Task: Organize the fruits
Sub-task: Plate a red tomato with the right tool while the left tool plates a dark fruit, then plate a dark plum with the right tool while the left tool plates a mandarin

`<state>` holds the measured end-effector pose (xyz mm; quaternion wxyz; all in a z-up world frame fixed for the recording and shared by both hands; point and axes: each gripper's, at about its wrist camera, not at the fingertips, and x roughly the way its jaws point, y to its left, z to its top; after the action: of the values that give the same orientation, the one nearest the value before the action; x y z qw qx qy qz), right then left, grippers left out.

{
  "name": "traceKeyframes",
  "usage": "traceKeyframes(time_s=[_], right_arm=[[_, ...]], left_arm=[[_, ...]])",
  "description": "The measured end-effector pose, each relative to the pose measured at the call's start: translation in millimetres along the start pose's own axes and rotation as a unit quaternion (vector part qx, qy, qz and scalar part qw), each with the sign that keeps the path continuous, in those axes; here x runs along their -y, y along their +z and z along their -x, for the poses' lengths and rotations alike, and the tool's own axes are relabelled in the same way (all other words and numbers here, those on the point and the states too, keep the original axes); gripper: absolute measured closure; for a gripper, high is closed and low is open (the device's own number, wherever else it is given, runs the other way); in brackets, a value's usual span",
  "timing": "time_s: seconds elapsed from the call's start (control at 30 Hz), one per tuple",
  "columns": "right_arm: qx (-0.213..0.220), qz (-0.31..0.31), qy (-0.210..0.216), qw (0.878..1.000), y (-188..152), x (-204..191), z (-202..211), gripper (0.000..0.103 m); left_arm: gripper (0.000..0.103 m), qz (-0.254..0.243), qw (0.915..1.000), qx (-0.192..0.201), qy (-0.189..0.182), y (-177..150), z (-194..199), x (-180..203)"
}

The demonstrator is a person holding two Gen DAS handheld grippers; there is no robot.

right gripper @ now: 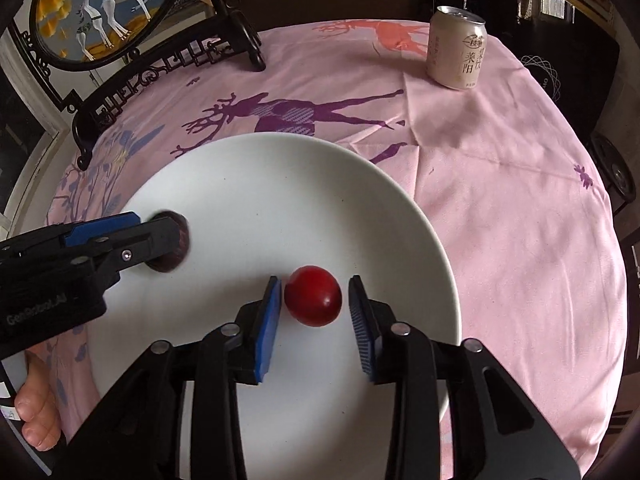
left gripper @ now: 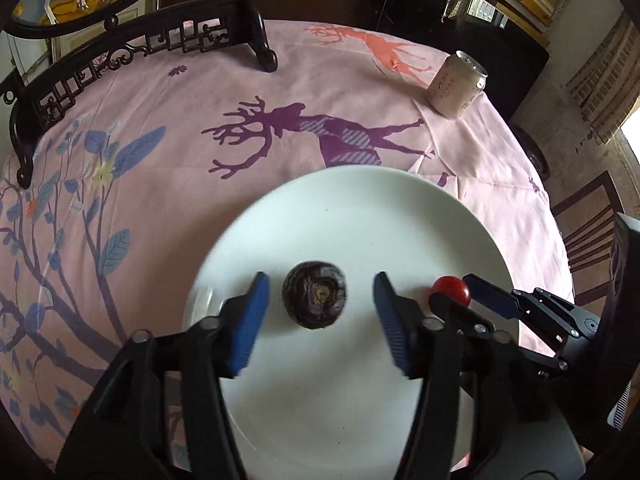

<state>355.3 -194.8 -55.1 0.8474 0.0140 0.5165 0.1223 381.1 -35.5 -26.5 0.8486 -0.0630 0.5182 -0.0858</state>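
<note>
Black arms with blue pads fill the near edge of both views. On the left, the left gripper (left gripper: pixel 320 304) hangs over a big white plate (left gripper: pixel 360 208) with its fingers apart, and a dark purple round fruit (left gripper: pixel 314 299) sits between the pads with a gap on each side, so nothing squeezes it. Just to its right, the right gripper (right gripper: pixel 316 312) stands over the same plate with its fingers a little apart, and a small red fruit (right gripper: pixel 313 296) lies between them; its left pad is very close to the fruit, but no pad seems to press on it. Both fruits rest on the near part of the plate, the purple one left and the red one right. A hand (right gripper: pixel 38 412) shows at the near left. The plate sits on a pink tablecloth (right gripper: pixel 500 200) with deer prints. Far left stands a dark carved wooden stand (left gripper: pixel 132 48). Far right stands a pale drink can (right gripper: pixel 456 48), upright, well apart from the plate.
</note>
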Motion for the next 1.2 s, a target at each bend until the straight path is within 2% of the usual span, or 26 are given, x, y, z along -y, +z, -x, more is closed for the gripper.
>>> traceKeyframes(time_s=[0.1,0.17,0.23,0.33,0.47,0.6,0.73,0.87,1.0,1.07,1.1,1.13,1.2], right_arm=[[0.036,0.008,-0.013,0.999,-7.4,-0.7,31.3,0.049],[0.049,0.019,-0.016,0.998,-23.8,-6.1,60.8,0.047],[0.057,0.026,-0.006,0.998,-50.9,-13.7,90.1,0.046],[0.062,0.034,0.022,0.997,-109.9,-28.5,121.8,0.043],[0.061,0.037,0.043,0.997,-186.9,-45.7,134.0,0.043],[0.048,0.018,0.036,0.998,-231.0,-54.2,133.3,0.043],[0.041,0.031,0.027,0.998,-244.1,-63.0,127.4,0.043],[0.042,0.036,0.024,0.998,-238.3,-69.8,114.5,0.043],[0.045,0.051,-0.007,0.998,-227.7,-73.4,96.2,0.043],[0.044,0.053,-0.002,0.998,-223.7,-72.2,86.5,0.043],[0.046,0.058,0.001,0.997,-222.5,-72.7,82.5,0.056],[0.046,0.066,0.01,0.997,-221.8,-73.5,78.8,0.065],[0.048,0.061,0.009,0.997,-222.3,-73.6,80.6,0.064]], left_arm=[[0.035,-0.008,0.9994,0.034,-0.007,-9.9,37.6,-5.3],[0.032,-0.01,0.9985,0.053,-0.009,-29.4,68.3,-12.0],[0.021,-0.014,0.9971,0.075,-0.005,-61.8,98.5,-20.4],[0.016,-0.019,0.9939,0.105,0.026,-125.4,129.2,-31.3],[0.016,-0.005,0.9939,0.106,0.03,-207.5,140.8,-51.2],[0.016,0.007,0.9961,0.083,0.031,-259.6,139.3,-64.7],[0.016,-0.026,0.9943,0.085,0.059,-290.7,145.3,-58.8],[0.016,-0.033,0.9953,0.077,0.049,-302.5,146.2,-55.0],[0.016,-0.031,0.9959,0.07,0.048,-306.6,146.2,-56.4],[0.016,-0.029,0.9964,0.066,0.045,-307.9,145.8,-56.9],[0.016,-0.031,0.9966,0.063,0.042,-308.6,144.5,-56.2],[0.016,-0.032,0.9969,0.059,0.041,-309.2,142.7,-55.1],[0.016,-0.035,0.9973,0.051,0.04,-309.3,138.2,-52.0]])
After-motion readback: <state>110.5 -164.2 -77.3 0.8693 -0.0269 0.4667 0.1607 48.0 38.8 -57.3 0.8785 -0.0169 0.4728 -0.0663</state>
